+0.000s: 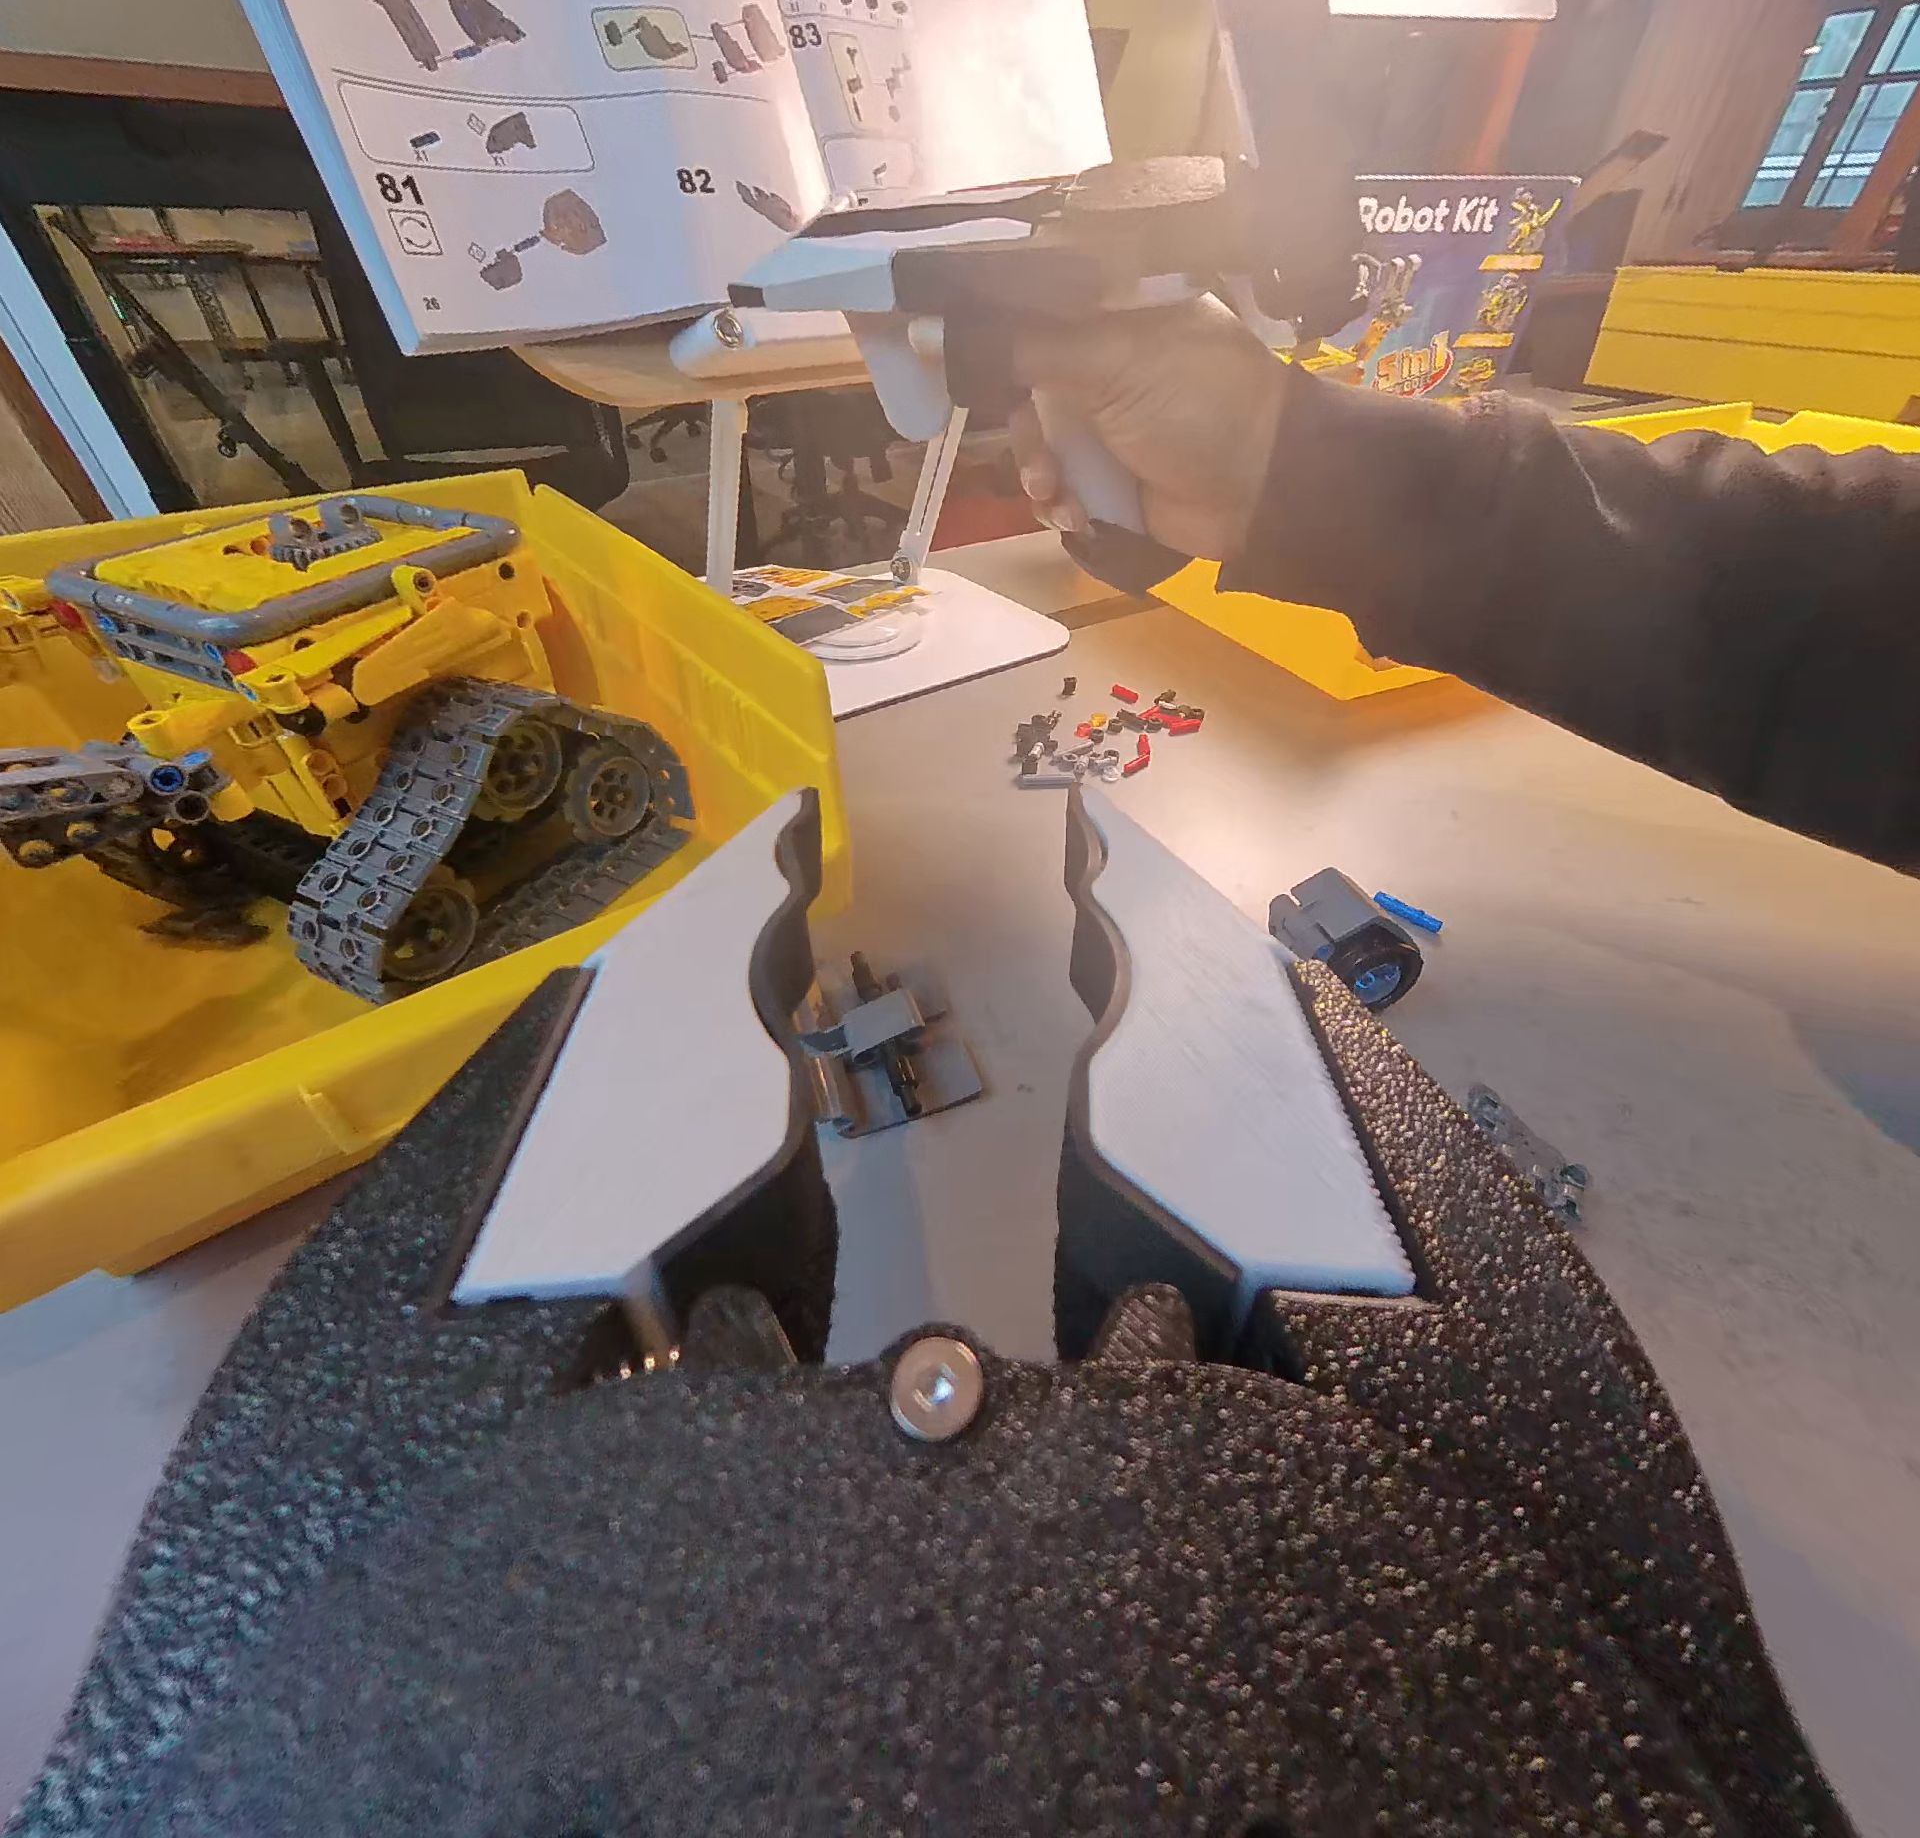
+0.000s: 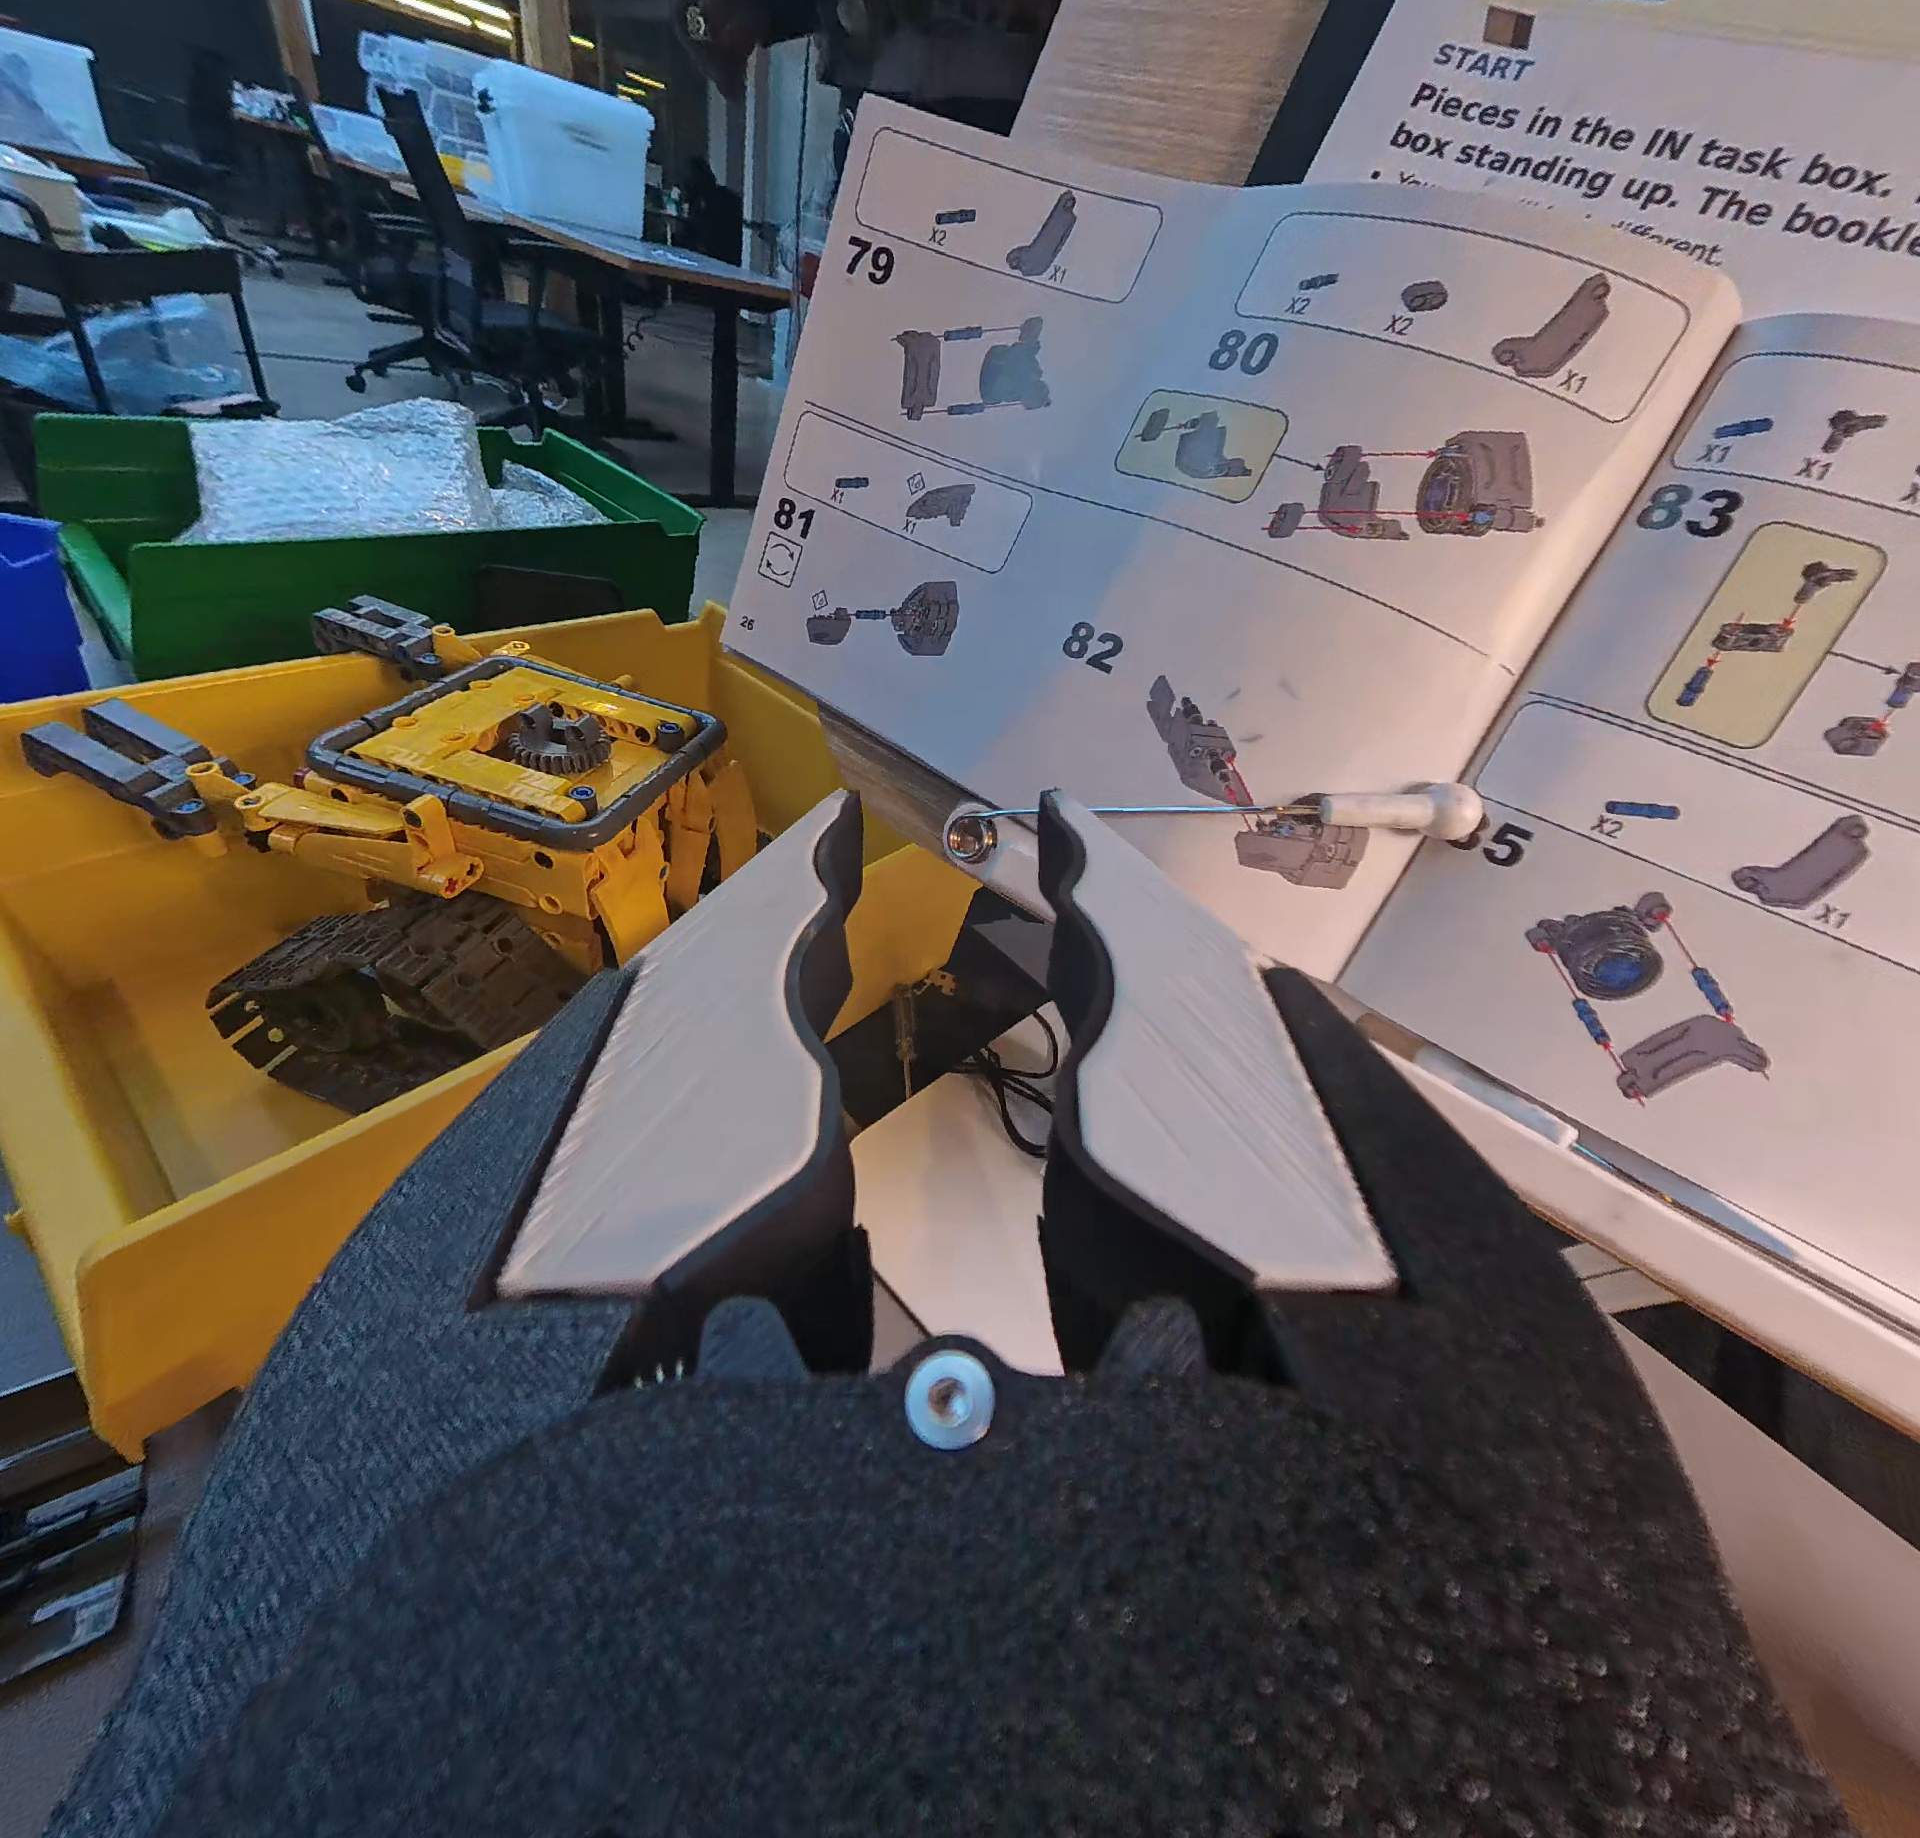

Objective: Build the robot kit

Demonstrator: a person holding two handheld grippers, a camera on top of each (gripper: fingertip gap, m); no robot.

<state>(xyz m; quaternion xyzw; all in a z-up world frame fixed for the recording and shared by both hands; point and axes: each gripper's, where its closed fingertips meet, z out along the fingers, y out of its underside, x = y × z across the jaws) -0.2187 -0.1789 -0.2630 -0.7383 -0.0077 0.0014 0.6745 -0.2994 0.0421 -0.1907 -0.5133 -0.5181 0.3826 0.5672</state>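
Yellow plastic filled the left of both views: a bin (image 1: 665, 635) holding a tracked model (image 1: 343, 739) of yellow and grey bricks, sitting upright on its treads.

My left tool (image 1: 940, 832) hovered low over the grey worktop (image 1: 1558, 1061) with its fingers spread apart and nothing between them. Just below and between the fingers lay a small grey assembly (image 1: 883, 1045), apart from both pads. The left finger (image 1: 665, 1040) reached beside the bin's near corner. To the right lay a grey part with a black wheel (image 1: 1345, 936) and a blue pin (image 1: 1408, 910) beside it. Farther ahead was a scatter of small pieces (image 1: 1107, 734), black, red and grey. A pale grey part (image 1: 1532, 1154) lay at the right, near the tool's body.

My right tool (image 2: 951, 817) was raised in front of the booklet (image 2: 1195, 500), which stood open on a white stand (image 1: 935, 635). Its fingers were apart and empty, with the tips close to the stand's page-holder hinge (image 2: 968, 838) at the booklet's lower edge; whether they touched it I could not tell. In the left view my right hand (image 1: 1132, 427) gripped that tool's handle, the dark sleeve (image 1: 1610, 593) crossing above the worktop.

Behind the bin sat a green bin (image 2: 416, 573) with bubble wrap (image 2: 343, 469). A printed box (image 1: 1455, 282) stood at the far right.
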